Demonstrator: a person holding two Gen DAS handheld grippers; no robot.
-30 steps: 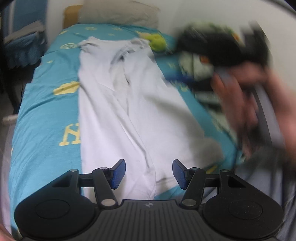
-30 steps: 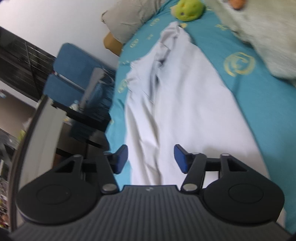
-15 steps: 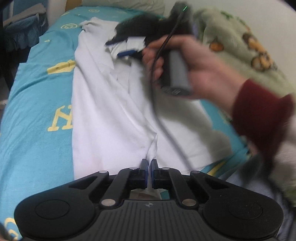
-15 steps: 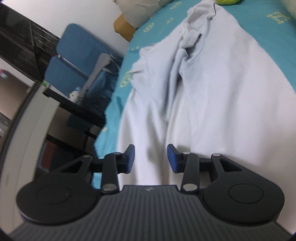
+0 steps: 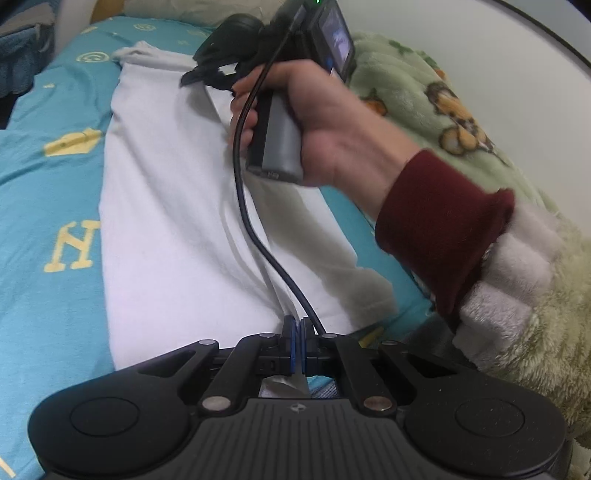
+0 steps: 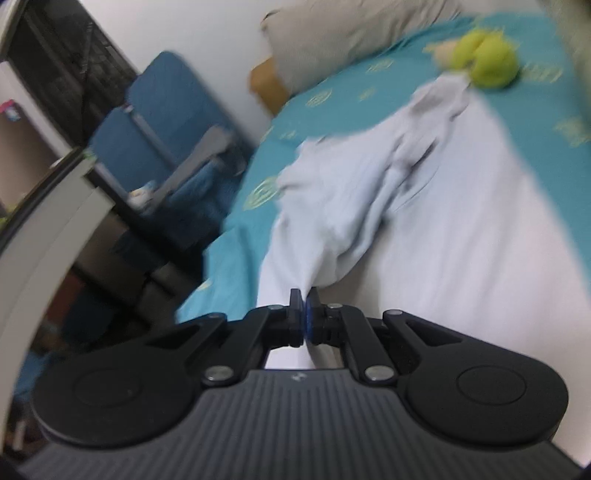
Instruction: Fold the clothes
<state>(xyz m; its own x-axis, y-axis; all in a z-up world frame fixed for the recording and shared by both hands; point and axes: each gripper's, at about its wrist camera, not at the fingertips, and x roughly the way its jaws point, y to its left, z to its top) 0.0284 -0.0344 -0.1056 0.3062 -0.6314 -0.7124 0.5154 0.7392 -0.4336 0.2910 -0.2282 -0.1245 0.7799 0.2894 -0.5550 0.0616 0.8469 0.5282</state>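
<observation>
Teal sheet with yellow print covers the bed, and the white garment lies stretched along its middle, from the near edge up toward the pillow at the head. My left hand-held gripper sits at the near edge, jaws pinched together on a fold of the garment's hem, cloth bunching into the blue pads. My right hand, red cuff and fuzzy sleeve behind it, reaches across the garment with the right hand-held gripper. From its own camera I see its jaws closing, right down on a gathered ridge of the cloth, up at the far half of the garment, toward the bed's left edge. A black cable trails from that gripper over the fabric. Green ball rests near the head of the bed, just beyond the garment's far end. Green blanket is heaped along the bed's right edge. Blue chairs stand off the left side.
</observation>
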